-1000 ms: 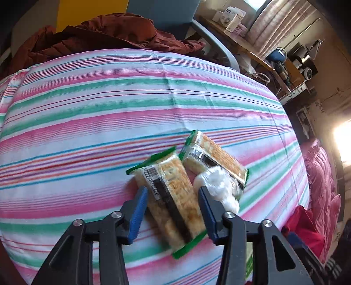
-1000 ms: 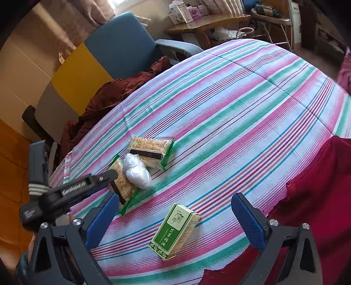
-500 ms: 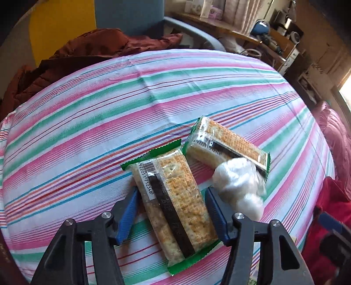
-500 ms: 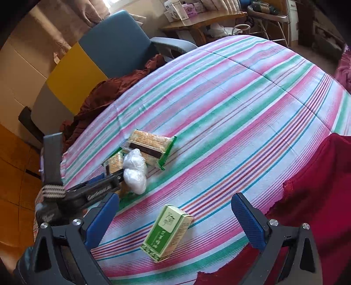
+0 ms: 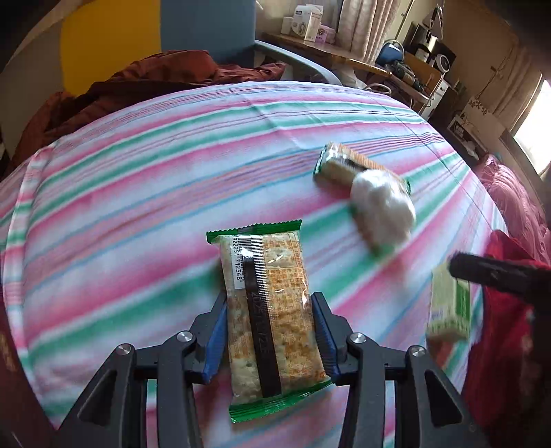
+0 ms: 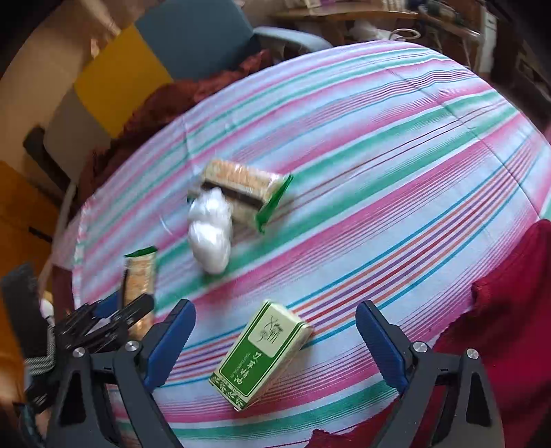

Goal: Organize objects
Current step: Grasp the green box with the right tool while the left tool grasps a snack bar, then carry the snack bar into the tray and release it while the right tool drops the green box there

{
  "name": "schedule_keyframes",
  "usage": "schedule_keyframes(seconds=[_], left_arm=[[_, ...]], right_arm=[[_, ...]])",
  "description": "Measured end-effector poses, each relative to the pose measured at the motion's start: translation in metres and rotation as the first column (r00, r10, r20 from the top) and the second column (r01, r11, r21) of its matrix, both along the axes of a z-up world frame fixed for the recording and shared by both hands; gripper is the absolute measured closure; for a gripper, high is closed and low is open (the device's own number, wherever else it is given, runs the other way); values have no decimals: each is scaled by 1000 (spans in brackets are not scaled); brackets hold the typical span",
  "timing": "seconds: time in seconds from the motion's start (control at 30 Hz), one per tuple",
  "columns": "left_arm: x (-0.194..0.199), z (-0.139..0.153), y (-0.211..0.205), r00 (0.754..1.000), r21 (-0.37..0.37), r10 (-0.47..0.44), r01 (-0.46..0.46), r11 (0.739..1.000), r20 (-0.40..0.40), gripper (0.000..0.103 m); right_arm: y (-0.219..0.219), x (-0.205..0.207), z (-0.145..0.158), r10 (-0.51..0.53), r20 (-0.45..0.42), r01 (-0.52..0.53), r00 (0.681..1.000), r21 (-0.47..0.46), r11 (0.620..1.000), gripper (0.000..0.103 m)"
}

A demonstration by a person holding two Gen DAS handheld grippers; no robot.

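My left gripper (image 5: 270,331) is shut on a cracker pack (image 5: 270,303) with green ends and holds it above the striped cloth (image 5: 137,193). In the right wrist view this pack (image 6: 139,279) shows at the left, in the left gripper (image 6: 113,317). A second cracker pack (image 5: 341,165) lies farther right with a white plastic bundle (image 5: 382,206) against it; both show in the right wrist view (image 6: 241,186) (image 6: 210,234). My right gripper (image 6: 275,341) is open around a green and white box (image 6: 261,355), not touching it.
A blue and yellow chair (image 5: 193,31) with brown cloth (image 5: 144,79) stands behind the table. A red cloth (image 6: 509,310) lies at the right edge. A wooden shelf with boxes (image 5: 310,31) is at the back.
My left gripper has closed on the near cracker pack and lifted it back and to the left, away from the other pack and the bundle. My right gripper has come closer over the green box.
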State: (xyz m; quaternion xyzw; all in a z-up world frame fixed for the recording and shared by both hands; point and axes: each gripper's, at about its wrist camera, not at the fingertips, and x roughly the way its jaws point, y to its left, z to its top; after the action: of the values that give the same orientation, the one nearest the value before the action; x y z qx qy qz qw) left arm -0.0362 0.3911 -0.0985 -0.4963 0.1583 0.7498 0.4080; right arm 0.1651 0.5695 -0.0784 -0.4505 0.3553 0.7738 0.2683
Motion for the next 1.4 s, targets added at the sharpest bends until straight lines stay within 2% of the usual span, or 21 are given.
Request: schedule_keyframes(seconds=[0.13, 0.23, 0.27, 0.33, 0.37, 0.4, 0.77, 0.93, 1.2, 1.4], left_arm=[[11, 0, -24, 1000, 24, 9, -10, 1000, 6, 57], [14, -1, -35, 1000, 45, 16, -17, 999, 19, 57], [15, -1, -36, 1000, 51, 19, -20, 999, 22, 57], [16, -1, -38, 1000, 54, 22, -23, 998, 17, 57], [17, -1, -39, 1000, 54, 22, -23, 998, 12, 58], [19, 0, -40, 1000, 54, 22, -22, 998, 5, 58], [29, 7, -66, 999, 71, 36, -35, 997, -7, 59], [31, 21, -92, 998, 113, 61, -60, 992, -6, 59], [28, 63, -146, 990, 212, 137, -127, 969, -32, 59], [21, 86, -205, 968, 262, 246, -228, 938, -39, 59]], right_arm=[[-8, -5, -7, 32, 35, -31, 999, -4, 999, 12], [-13, -8, -12, 50, 57, -50, 997, -9, 999, 20], [-15, -9, -13, 61, 68, -60, 996, -11, 998, 26], [-22, -13, -14, 90, 97, -92, 991, 13, 996, 47], [-25, -15, -13, 105, 107, -109, 989, 32, 993, 62], [-28, -16, -13, 119, 105, -123, 987, 32, 992, 71], [-52, -32, 6, 262, 7, -261, 965, 111, 959, 72], [-65, -38, 10, 307, -9, -302, 952, 144, 942, 72], [-87, -47, 15, 367, -26, -359, 930, 164, 919, 72], [-113, -59, 21, 424, -41, -411, 905, 174, 895, 72]])
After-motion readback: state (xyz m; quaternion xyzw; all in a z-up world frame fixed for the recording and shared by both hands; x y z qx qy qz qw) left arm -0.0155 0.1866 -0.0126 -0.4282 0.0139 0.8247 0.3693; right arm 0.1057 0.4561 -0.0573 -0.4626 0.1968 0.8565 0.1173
